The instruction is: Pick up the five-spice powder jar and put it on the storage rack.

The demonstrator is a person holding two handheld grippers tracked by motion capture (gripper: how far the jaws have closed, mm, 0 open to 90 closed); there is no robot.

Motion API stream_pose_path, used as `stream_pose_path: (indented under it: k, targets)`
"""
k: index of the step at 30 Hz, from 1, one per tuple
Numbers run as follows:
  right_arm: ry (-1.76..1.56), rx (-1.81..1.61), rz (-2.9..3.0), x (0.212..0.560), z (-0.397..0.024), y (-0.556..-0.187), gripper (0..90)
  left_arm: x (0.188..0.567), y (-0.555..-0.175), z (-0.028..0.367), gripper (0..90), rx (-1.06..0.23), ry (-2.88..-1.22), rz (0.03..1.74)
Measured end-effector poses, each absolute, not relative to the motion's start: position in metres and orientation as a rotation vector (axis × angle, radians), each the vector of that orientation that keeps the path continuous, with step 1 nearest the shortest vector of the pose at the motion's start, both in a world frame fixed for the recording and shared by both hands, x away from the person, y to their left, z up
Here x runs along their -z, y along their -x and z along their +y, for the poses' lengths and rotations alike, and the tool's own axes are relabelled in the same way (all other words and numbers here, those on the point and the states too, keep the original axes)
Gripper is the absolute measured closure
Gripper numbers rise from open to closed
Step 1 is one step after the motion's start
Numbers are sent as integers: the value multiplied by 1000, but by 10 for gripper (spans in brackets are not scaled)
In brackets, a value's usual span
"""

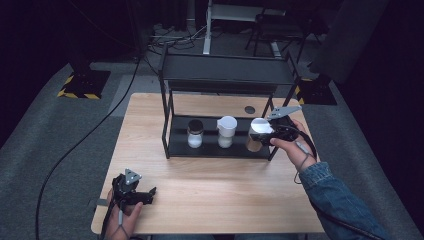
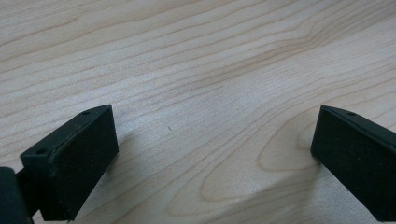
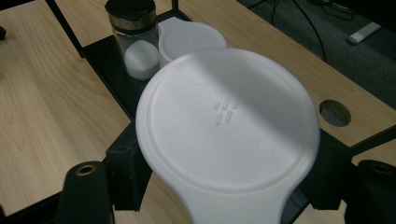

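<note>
White-lidded round plastic container with brown contents, at the right end of the black metal rack's lower shelf, sits clamped between the right gripper jaws; probably light, rigid, smooth-walled, best held below the lid; left gripper gapes empty.
</note>
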State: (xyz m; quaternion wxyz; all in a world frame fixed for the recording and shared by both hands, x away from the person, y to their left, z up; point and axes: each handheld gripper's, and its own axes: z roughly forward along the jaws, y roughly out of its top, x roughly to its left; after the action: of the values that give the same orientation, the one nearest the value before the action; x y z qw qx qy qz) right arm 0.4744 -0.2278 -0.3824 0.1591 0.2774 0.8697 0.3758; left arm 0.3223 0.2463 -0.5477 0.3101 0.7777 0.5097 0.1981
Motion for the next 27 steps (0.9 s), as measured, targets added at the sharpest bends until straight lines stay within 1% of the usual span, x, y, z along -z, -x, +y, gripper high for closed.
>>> stream_pose_path:
  k: [27]
  targets:
    - [-824,-1045,2511,413,-205,-509,303,548,-322,246,2,-523,-2054,1347]
